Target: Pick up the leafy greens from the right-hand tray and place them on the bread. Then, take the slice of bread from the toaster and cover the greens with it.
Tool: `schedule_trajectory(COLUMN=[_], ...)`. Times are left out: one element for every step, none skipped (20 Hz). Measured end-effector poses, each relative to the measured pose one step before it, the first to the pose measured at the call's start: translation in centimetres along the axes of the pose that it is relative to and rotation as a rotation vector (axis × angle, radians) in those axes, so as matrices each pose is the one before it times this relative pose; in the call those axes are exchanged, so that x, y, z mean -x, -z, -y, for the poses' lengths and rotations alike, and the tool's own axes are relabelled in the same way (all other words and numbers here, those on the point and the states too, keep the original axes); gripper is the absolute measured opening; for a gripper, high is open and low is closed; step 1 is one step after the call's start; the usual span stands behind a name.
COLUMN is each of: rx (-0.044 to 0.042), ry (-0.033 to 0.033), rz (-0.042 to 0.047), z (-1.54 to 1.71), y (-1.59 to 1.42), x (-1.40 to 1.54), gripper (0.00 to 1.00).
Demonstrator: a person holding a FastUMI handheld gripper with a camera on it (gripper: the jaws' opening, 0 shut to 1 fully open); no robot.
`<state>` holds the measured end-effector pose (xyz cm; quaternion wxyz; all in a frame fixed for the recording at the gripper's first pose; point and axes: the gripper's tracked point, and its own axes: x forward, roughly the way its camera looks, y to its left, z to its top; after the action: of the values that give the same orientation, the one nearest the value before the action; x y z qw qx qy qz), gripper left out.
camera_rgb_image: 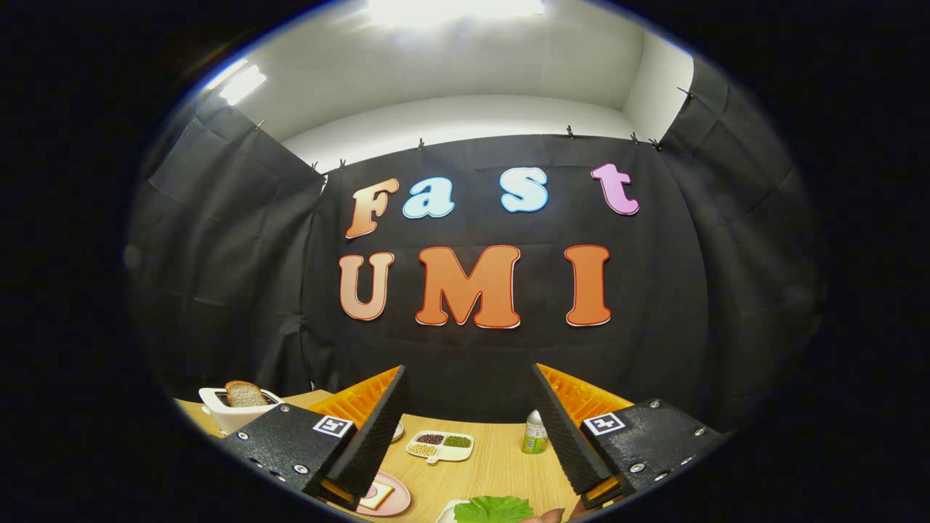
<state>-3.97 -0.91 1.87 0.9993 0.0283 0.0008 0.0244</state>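
My gripper (pixel 471 396) is held high above a wooden table, fingers wide apart with nothing between them. Below and between the fingers lie the leafy greens (pixel 494 508) on a white tray (pixel 447 512). To the left of the greens, partly behind the left finger, a slice of bread (pixel 378 497) rests on a pink plate (pixel 396 501). Far left stands a white toaster (pixel 236 412) with a slice of toast (pixel 245 394) sticking up out of it.
Beyond the fingers on the table (pixel 494 465) sit a white divided dish (pixel 439 446) with dark, green and pale contents, and a small green bottle (pixel 535 434) beside the right finger. Black cloth walls the booth behind the table.
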Motion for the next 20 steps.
schedule_trajectory(rx=[-0.00005, -0.00654, -0.00984, -0.00033, 0.01069, 0.0195, 0.01523, 0.00498, -0.01062, -0.02211, -0.01892, -0.01503, -0.00995, -0.0022, -0.0005, 0.00394, 0.00798, 0.00965, 0.00887, 0.00527], ry=[0.00318, 0.01018, 0.0106, -0.00483, -0.00525, 0.00373, 0.01142, 0.01021, 0.00669, 0.00518, 0.00008, -0.00023, -0.01136, -0.01728, -0.01403, -0.01479, -0.01741, -0.01476, -0.01865, -0.01515], rz=[0.00656, 0.00385, -0.00467, -0.01144, -0.01361, 0.00005, 0.00801, 0.00402, -0.01108, -0.02336, -0.0188, -0.01188, -0.01044, -0.01484, -0.01967, -0.02321, -0.02371, -0.03163, -0.03748, -0.04311], z=[0.328, 0.444, 0.433, 0.078, -0.061, 0.23, 0.499, 0.299, 0.002, 0.013, -0.094, 0.033, -0.236, -0.391, -0.295, -0.286, -0.409, -0.377, -0.354, -0.303], y=[0.114, 0.186, 0.197, 0.209, 0.223, -0.023, -0.202, 0.032, 0.498, 0.648, 0.464, 0.125, 0.107, 0.314, 0.367, 0.457, 0.573, 0.721, 1.029, 1.137], x=[-0.172, -0.338, -0.306, -0.221, 0.055, 0.045, 0.054, -0.001, 0.044, -0.162, -0.246, -0.087, -0.17, -0.192, -0.187, -0.205, -0.213, -0.294, -0.114, -0.237], gripper=[0.99, 0.99, 0.99, 0.99, 0.99, 0.99, 0.99, 0.99, 0.99, 0.99, 0.99, 0.99, 0.99, 0.99, 0.99, 0.99, 0.99, 0.99, 0.99, 0.99])
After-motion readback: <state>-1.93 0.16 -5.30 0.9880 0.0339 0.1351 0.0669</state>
